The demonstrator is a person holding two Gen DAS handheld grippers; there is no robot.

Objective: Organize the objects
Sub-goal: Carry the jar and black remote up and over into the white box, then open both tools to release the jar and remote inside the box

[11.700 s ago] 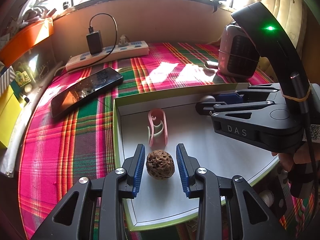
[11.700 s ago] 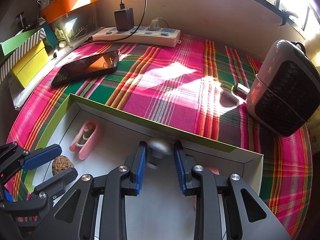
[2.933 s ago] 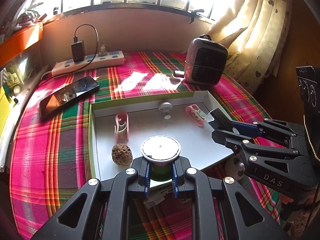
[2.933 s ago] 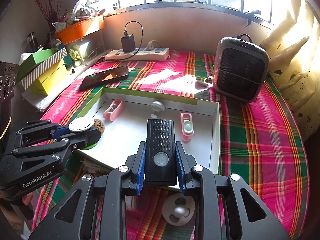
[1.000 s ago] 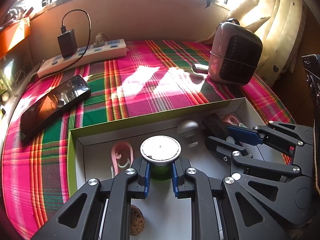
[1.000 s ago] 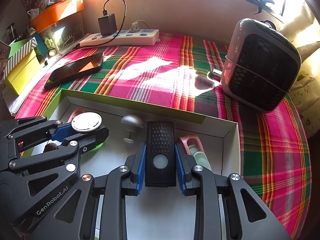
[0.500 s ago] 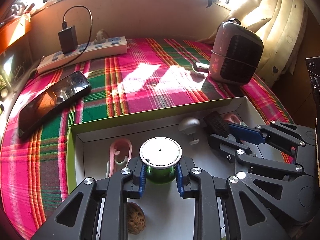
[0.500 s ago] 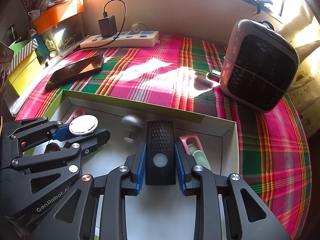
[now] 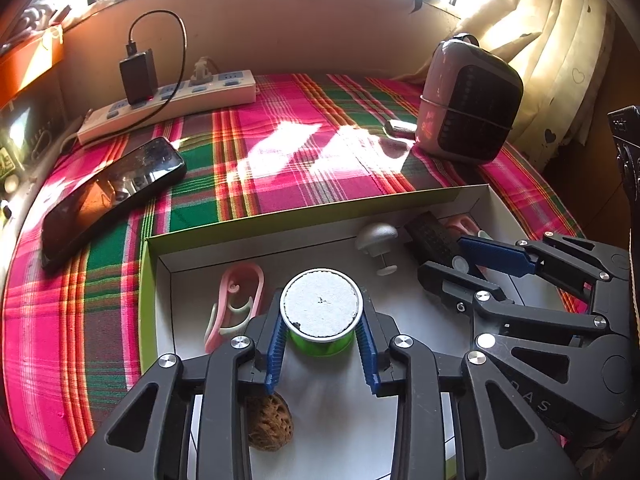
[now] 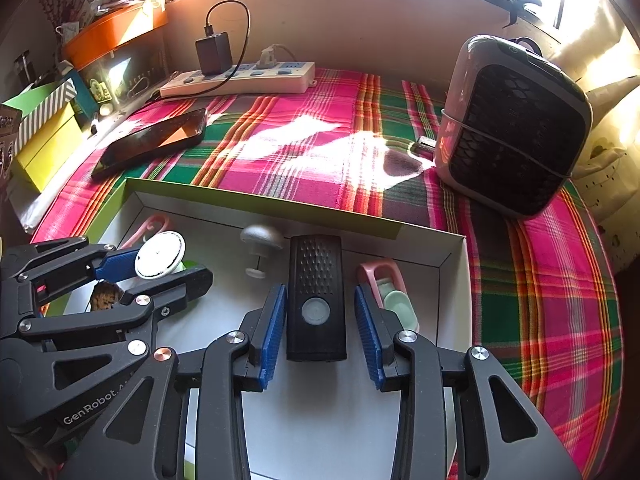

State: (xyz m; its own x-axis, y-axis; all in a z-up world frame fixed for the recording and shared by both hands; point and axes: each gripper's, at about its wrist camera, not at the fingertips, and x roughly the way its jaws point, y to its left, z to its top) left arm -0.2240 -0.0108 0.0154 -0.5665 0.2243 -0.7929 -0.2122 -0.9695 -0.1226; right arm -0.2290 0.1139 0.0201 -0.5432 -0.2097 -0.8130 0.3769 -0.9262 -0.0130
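1. Two items are being let go at once inside the shallow white cardboard tray with green outer walls (image 10: pixel 256 200). The small green pot with a round white lid (image 9: pixel 320 312) stands on the tray floor at lower centre of the left wrist view. The flat black rectangular clicker with a round grey button (image 10: pixel 317 296) lies at centre of the right wrist view.
2. Left gripper (image 9: pixel 322 344): jaws opening, blue pads just clear of the pot between them, nothing gripped.
3. Right gripper (image 10: pixel 320 334): jaws opening, a visible gap on each side of the black clicker, nothing gripped.
4. Already in the tray: a pink plastic clip with a pale green inner piece (image 9: pixel 236 308) left of the pot, a second pink and mint clip (image 10: pixel 390 288) just right of the clicker, a grey mushroom-shaped knob on a thin stem (image 10: pixel 260 244) near the far wall, and a brown wrinkled walnut (image 9: pixel 268 420) at the lower edge of the left view.
5. Judging by this, six things sit in the tray and the sorting looks well advanced.
6. Outside it, on the pink and green plaid cloth (image 10: pixel 320 148), I see a black smartphone (image 10: pixel 152 140), a white power strip (image 10: pixel 240 76) and a pinkish fan heater (image 10: pixel 516 132); whether any loose small item remains to collect cannot be told from these views.
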